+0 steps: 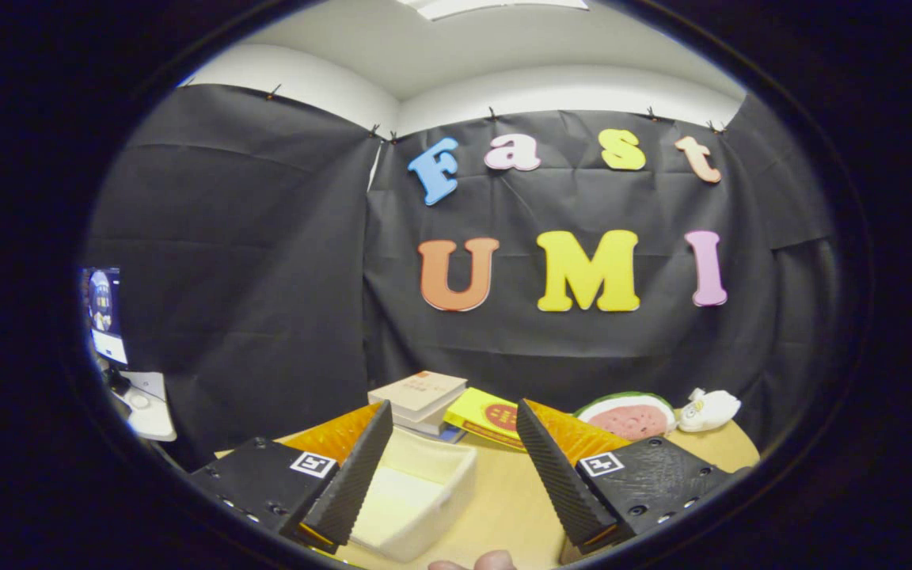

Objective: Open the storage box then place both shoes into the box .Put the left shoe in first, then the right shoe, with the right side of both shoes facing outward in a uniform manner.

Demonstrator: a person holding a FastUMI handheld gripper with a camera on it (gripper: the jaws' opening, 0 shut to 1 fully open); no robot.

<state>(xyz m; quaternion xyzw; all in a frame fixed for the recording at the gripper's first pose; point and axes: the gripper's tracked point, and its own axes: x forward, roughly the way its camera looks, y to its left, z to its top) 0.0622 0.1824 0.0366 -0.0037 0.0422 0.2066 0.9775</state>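
While the claw (450, 467) hung spread wide and gripping nothing, the storage box (416, 495) (white, lidless) sat on the bench (515, 499) between its fingers, books (418, 396) beyond the box.

Smooth matt plastic storage box (416, 495), pale wood-look table (515, 495), ribbed gripper (452, 475) pads (349, 479) spread apart, matt paper-covered books (418, 393).

gripper (452, 467) wide apart over box (416, 499)
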